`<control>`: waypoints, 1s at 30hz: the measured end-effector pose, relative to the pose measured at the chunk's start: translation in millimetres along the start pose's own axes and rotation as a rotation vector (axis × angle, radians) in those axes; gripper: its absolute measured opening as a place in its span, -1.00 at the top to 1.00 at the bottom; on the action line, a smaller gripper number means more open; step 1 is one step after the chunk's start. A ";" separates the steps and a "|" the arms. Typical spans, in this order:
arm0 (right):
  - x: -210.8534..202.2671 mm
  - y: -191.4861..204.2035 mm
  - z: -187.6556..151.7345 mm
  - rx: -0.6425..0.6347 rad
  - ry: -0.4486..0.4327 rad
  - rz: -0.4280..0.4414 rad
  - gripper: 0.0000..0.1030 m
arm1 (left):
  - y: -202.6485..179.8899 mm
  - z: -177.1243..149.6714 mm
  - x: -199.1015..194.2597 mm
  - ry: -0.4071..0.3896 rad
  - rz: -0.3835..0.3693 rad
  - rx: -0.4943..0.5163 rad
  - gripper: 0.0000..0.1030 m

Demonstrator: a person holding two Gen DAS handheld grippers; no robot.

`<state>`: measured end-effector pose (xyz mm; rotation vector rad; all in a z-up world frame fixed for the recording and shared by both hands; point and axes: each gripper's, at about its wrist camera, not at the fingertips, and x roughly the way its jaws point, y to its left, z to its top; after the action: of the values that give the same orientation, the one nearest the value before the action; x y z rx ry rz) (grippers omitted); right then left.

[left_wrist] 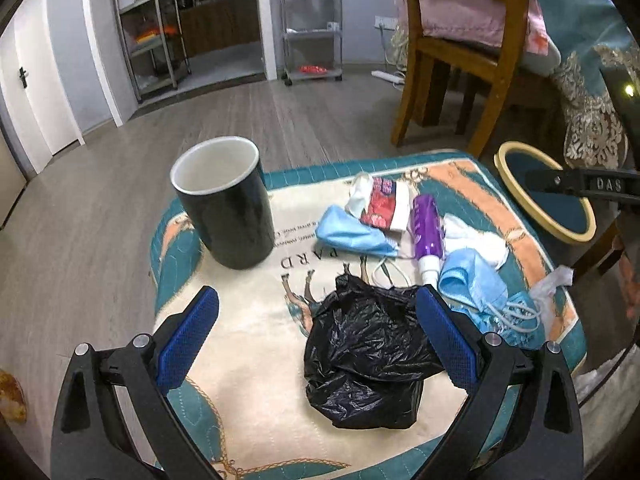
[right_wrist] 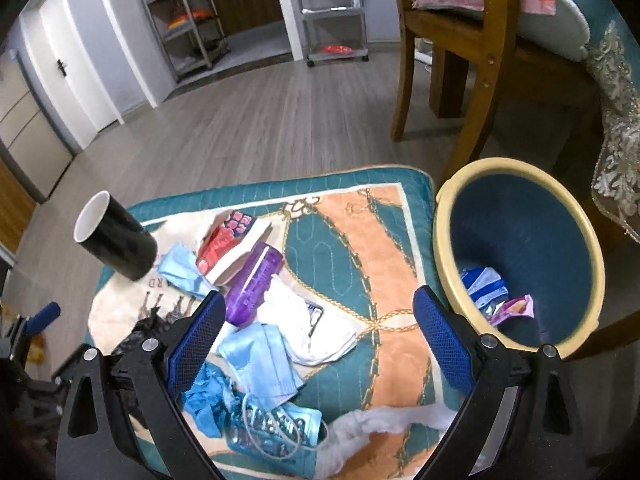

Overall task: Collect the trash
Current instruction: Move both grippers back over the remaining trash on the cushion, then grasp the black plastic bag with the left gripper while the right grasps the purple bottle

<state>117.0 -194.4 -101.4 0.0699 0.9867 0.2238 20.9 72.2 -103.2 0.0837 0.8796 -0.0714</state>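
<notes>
Trash lies on a patterned cushion (left_wrist: 248, 360): a crumpled black plastic bag (left_wrist: 368, 356), blue face masks (left_wrist: 352, 236), a purple bottle (left_wrist: 427, 232), a red-and-white wrapper (left_wrist: 384, 208) and white tissue (right_wrist: 316, 328). My left gripper (left_wrist: 316, 340) is open and empty just above the black bag. My right gripper (right_wrist: 320, 344) is open and empty over the masks (right_wrist: 260, 356), tissue and purple bottle (right_wrist: 254, 284). A blue bin with a cream rim (right_wrist: 520, 256) stands right of the cushion and holds a few wrappers (right_wrist: 492, 292).
A black mug (left_wrist: 228, 204) stands upright at the cushion's far left. A wooden chair (left_wrist: 464, 52) stands behind the bin (left_wrist: 548, 196). A tablecloth (left_wrist: 592, 92) hangs at the right. Metal shelves (left_wrist: 312, 20) stand by the far wall across grey wood flooring.
</notes>
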 end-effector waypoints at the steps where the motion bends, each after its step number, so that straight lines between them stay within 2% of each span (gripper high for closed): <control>1: 2.8 0.3 0.5 -0.002 0.005 -0.003 -0.83 | -2.3 -0.6 3.6 0.009 0.001 0.009 -0.88; 11: 38.7 -18.9 1.6 0.018 0.083 -0.064 -0.83 | -14.5 -5.4 45.6 0.105 -0.032 0.050 -0.88; 16: 47.5 -21.8 5.5 0.024 0.087 -0.056 -0.83 | -21.8 -7.6 62.8 0.147 -0.051 0.058 -0.87; 18: 50.2 -21.0 6.4 0.027 0.089 -0.049 -0.83 | -22.5 -7.8 68.4 0.163 -0.062 0.052 -0.77; 23: 56.0 -10.1 9.6 -0.014 0.092 -0.028 -0.83 | -22.6 -8.2 79.0 0.190 -0.087 0.044 -0.25; 27: 59.7 -6.2 10.8 -0.013 0.097 -0.005 -0.83 | -22.3 -6.3 83.2 0.194 -0.109 0.028 -0.01; 29: 60.2 -3.5 11.3 -0.016 0.097 0.004 -0.83 | -24.1 -5.5 82.5 0.187 -0.102 0.044 0.25; 30: 60.2 -1.5 11.7 -0.019 0.094 0.009 -0.83 | -25.0 -4.8 82.3 0.187 -0.103 0.047 0.32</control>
<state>158.9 -182.1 -144.5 0.0469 1.0783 0.2465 67.2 45.6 -170.9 0.0905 1.0693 -0.1826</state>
